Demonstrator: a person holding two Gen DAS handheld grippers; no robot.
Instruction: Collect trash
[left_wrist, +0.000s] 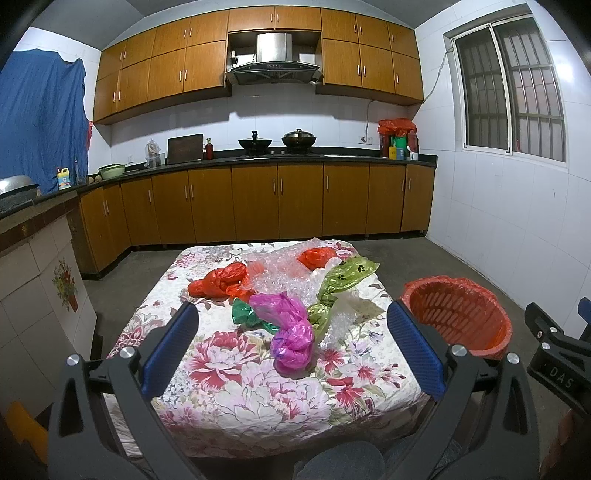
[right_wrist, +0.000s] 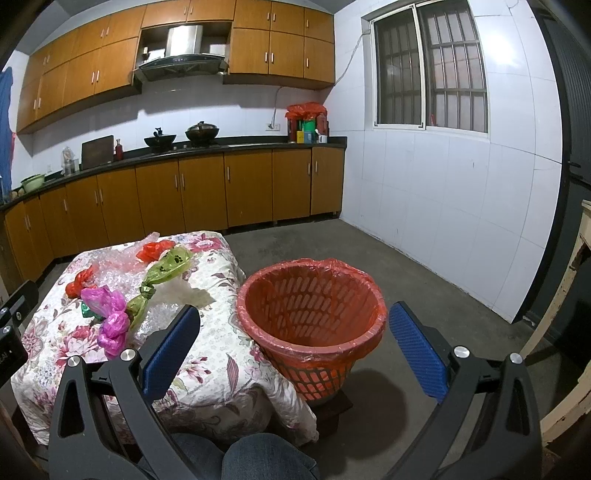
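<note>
While both grippers hang above the near edge of the table (left_wrist: 236, 406), we count the trash on its floral cloth, left to right: two red bags, the larger (left_wrist: 218, 280) on the left and the smaller (left_wrist: 317, 257) toward the far right; one dark green bag (left_wrist: 244, 314); one magenta bag (left_wrist: 291, 332) nearest us; one light green bag with paw prints (left_wrist: 341, 282), twisted in the middle; one white crumpled piece (left_wrist: 356, 301) just beside it. We see a heap of clear bubble wrap (left_wrist: 284, 277) lying under and between them; its piece count we cannot tell.

Left gripper (left_wrist: 293, 347): level, facing the pile, blue pads (left_wrist: 171, 347) spread wide, nothing between them. The magenta bag lies in line with the gap but farther on, apart from both pads.

Right gripper (right_wrist: 295, 347): level, aimed at the basket, pads (right_wrist: 417, 350) equally wide apart, nothing held.

One basket (right_wrist: 314, 295): red lattice, lined with a red plastic bag, standing on the floor touching the right side of the tablecloth. We see no trash inside it. A knee in blue denim (right_wrist: 266, 458) shows at the bottom edge.
</note>
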